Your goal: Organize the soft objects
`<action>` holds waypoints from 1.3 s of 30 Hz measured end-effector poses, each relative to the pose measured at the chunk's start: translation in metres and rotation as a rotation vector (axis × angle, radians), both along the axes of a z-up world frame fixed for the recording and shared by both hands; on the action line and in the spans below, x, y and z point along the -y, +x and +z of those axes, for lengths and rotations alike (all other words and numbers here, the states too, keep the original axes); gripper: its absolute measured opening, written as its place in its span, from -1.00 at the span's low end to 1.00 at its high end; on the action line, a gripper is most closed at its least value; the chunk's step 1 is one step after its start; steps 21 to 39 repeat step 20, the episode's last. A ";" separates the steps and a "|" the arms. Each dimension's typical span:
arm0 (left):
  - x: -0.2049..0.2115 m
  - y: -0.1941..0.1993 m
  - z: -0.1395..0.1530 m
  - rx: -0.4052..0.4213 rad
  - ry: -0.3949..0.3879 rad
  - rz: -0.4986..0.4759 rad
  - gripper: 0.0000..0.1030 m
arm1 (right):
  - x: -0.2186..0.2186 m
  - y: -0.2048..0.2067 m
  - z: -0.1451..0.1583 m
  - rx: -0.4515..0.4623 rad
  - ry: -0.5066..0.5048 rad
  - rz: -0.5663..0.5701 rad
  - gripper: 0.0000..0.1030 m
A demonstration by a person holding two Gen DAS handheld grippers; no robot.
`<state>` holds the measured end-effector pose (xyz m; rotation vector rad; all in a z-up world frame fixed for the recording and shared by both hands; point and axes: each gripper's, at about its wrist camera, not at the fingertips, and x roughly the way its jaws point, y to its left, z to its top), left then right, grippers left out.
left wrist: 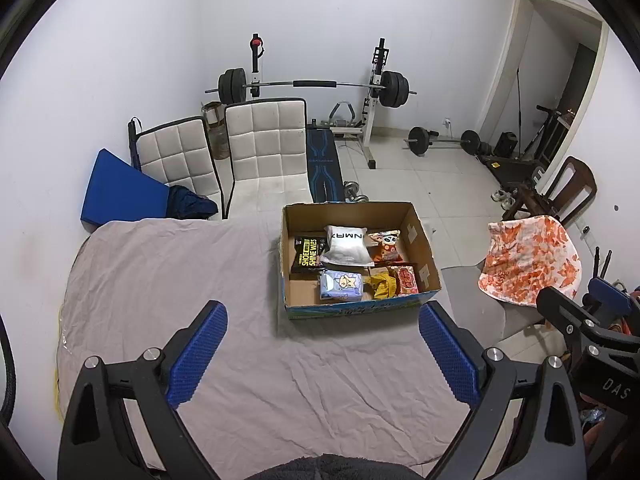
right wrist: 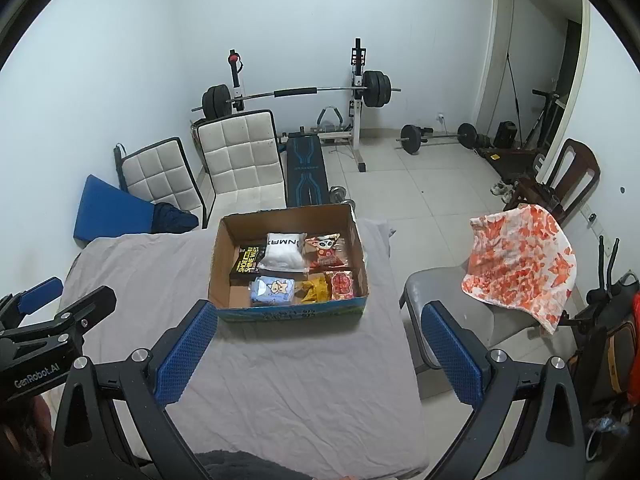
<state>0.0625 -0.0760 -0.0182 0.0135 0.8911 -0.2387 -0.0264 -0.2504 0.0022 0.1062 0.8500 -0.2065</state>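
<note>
Left gripper (left wrist: 322, 350): jaws spread wide, nothing in them, I'm hovering over the wrinkled grey sheet (left wrist: 200, 320).
Right gripper (right wrist: 314, 354): same, spread and empty.
Soft stuff: white pouch (right wrist: 283, 257), blue cartoon pack (right wrist: 272, 291) and snack bags all sit inside the open cardboard box (right wrist: 294, 312).
Progress: looks basically done, sheet is bare.
Room: weight bench, white tiled floor.
</note>
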 end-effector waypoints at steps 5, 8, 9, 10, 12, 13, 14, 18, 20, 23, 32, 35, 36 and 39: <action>0.000 0.001 0.002 0.001 0.000 0.000 0.91 | 0.001 0.000 0.003 0.006 0.001 -0.002 1.00; 0.000 0.000 0.002 0.001 0.001 0.001 0.91 | 0.001 0.000 0.003 0.005 0.000 0.000 1.00; 0.000 0.000 0.002 0.001 0.000 0.001 0.91 | 0.001 0.000 0.003 0.006 0.001 0.001 1.00; 0.000 -0.001 0.002 0.001 0.000 0.003 0.91 | 0.001 -0.001 0.004 0.006 0.003 0.000 1.00; 0.000 0.000 0.002 0.002 0.000 0.001 0.91 | 0.000 -0.001 0.004 0.005 0.002 0.001 1.00; 0.000 -0.001 0.002 0.003 0.000 0.001 0.91 | 0.000 0.000 0.004 0.006 0.003 0.001 1.00; 0.000 0.000 0.002 0.002 -0.001 0.001 0.91 | 0.000 -0.001 0.004 0.006 0.005 0.003 1.00; -0.001 -0.002 0.004 0.006 -0.005 0.005 0.91 | -0.003 -0.001 0.004 0.011 0.002 0.004 1.00; 0.001 -0.002 0.006 0.008 -0.002 0.004 0.91 | -0.003 -0.001 0.004 0.012 0.002 0.003 1.00; 0.001 -0.002 0.006 0.008 -0.002 0.004 0.91 | -0.003 -0.001 0.004 0.012 0.002 0.003 1.00; 0.001 -0.002 0.006 0.008 -0.002 0.004 0.91 | -0.003 -0.001 0.004 0.012 0.002 0.003 1.00; 0.001 -0.002 0.006 0.008 -0.002 0.004 0.91 | -0.003 -0.001 0.004 0.012 0.002 0.003 1.00; 0.001 -0.002 0.006 0.008 -0.002 0.004 0.91 | -0.003 -0.001 0.004 0.012 0.002 0.003 1.00; 0.001 -0.002 0.006 0.008 -0.002 0.004 0.91 | -0.003 -0.001 0.004 0.012 0.002 0.003 1.00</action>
